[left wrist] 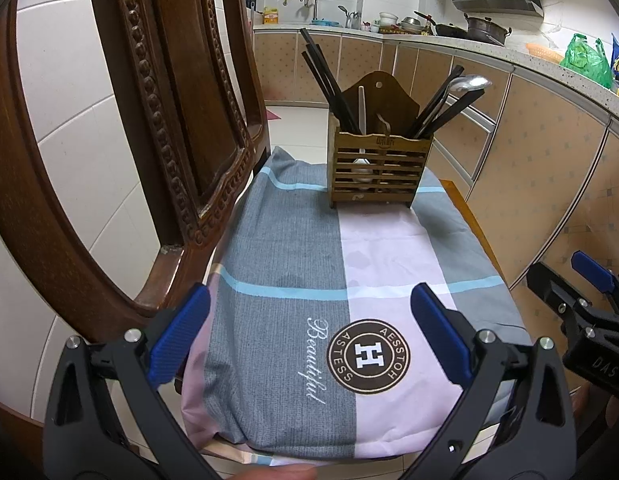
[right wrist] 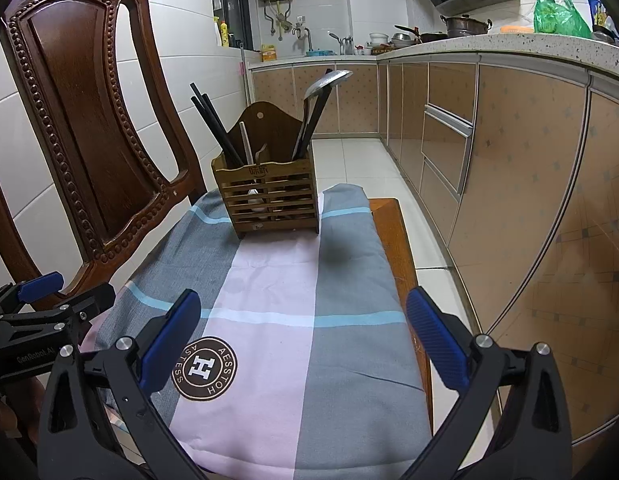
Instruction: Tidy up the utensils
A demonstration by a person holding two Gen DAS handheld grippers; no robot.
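A wooden utensil holder [left wrist: 379, 168] stands upright at the far end of a chair seat covered by a checked cloth [left wrist: 293, 240], with black chopsticks [left wrist: 327, 80], a white spoon [left wrist: 362, 120] and a metal ladle [left wrist: 467, 84] standing in it. The left gripper [left wrist: 309, 332] and right gripper [right wrist: 303, 336] hover over the cloth's near end, well apart from the holder, jaws spread wide and gripping nothing.

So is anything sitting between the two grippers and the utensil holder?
Nothing visible. Only bare cloth lies between the open left gripper, the open right gripper and the utensil holder at its far end.
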